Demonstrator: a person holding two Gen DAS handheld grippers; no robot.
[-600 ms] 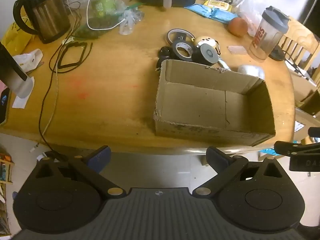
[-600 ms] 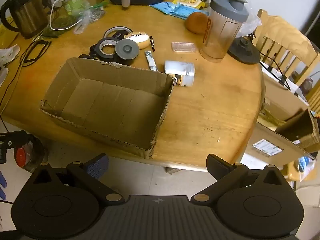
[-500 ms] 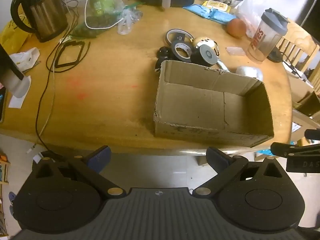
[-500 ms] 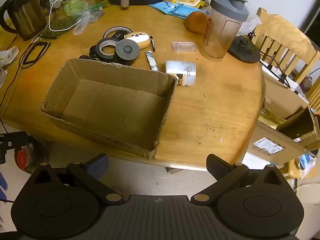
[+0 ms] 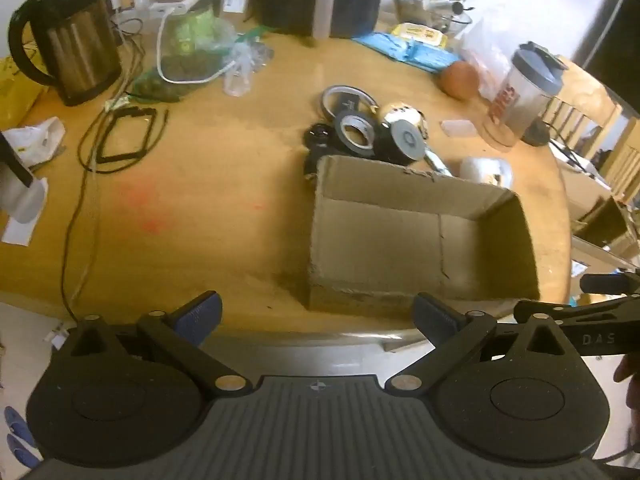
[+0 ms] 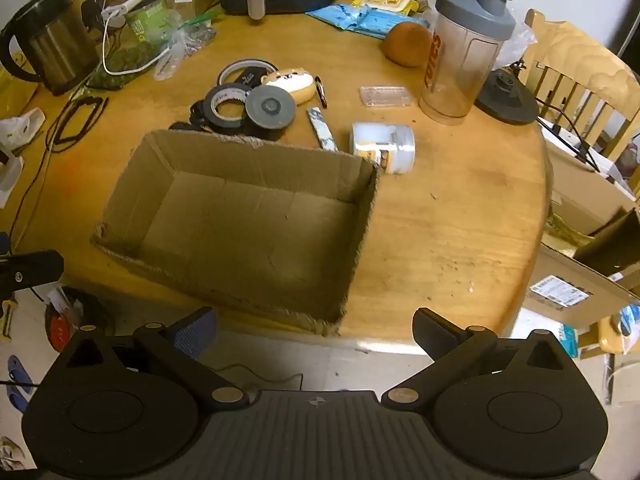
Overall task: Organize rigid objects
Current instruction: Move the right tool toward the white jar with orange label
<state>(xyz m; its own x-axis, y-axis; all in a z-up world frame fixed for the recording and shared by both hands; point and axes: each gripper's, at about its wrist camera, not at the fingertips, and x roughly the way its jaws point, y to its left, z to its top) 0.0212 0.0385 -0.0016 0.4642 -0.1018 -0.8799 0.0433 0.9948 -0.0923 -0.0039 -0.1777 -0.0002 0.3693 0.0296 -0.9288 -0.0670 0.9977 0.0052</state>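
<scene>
While both sets of tongs hang over the near edge of the worktop, each camera catches things the other misses.

Left view only: a black rectangular frame point(image 5: 126, 134) lying flat among loose cables, red smudges on the wood, and at the far right edge part of the other black tool with a bit of a hand.
Right view only: a white jar point(image 6: 383, 148) in full on its side just past the box's far right corner, a clear plastic case point(image 6: 385, 97), a wooden chair point(image 6: 576, 80), and cardboard cartons on the floor at the right.
Both views: a steel kettle point(image 5: 66, 38) at far left, a grey-lidded shaker bottle point(image 6: 464, 46) at far right, an orange fruit point(image 6: 407, 44) beside it.

Worktop: round, pale wood point(image 6: 460, 220), crowded along the back with bags, packets and a dark appliance.
Room: light floor below the edge; blue slippers at lower left in both views.

Cardboard box: open-topped point(image 6: 248, 216), nothing in it, standing near the front edge.
Tape rolls: a cluster point(image 6: 240, 110) of black and grey rolls touching the box's far wall, with a cream pouch point(image 6: 290, 82) and a small folding knife point(image 6: 323, 132) just to their right.

Left tongs: point(image 5: 316, 314) spread wide, gripping nothing; the box lies ahead and to the right.
Right tongs: point(image 6: 314, 324) spread wide, gripping nothing; the box's near right corner sits just ahead between the fingers, the tape rolls well beyond.
</scene>
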